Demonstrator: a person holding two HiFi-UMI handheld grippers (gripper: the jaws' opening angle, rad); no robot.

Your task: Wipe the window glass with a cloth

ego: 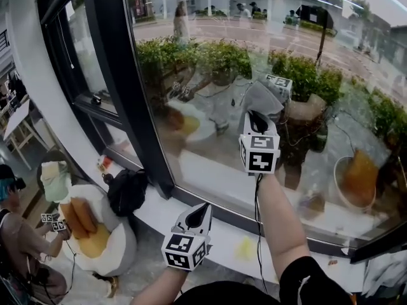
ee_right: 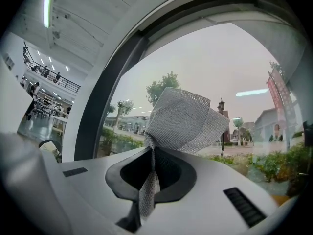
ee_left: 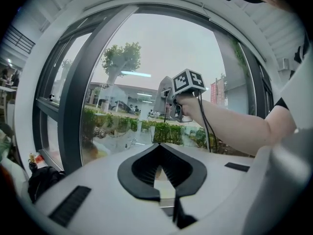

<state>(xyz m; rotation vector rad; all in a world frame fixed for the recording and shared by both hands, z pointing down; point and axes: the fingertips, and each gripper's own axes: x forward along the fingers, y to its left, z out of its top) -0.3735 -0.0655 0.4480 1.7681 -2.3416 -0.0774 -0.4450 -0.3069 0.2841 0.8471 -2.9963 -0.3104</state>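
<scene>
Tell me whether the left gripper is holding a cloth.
No, the left gripper is shut on nothing; the grey mesh cloth is clamped in the right gripper.

The right tool (ego: 257, 121) is raised in front of the window glass (ego: 210, 107), right of the upright frame post (ego: 121, 75). The cloth (ego: 261, 97) is pinched in its jaws, between tool and glass. The left tool (ego: 198, 215) is lower and further left, over the sill (ego: 222, 240). A bag (ego: 127, 191) lies at the sill's left end, by the post's foot.
</scene>
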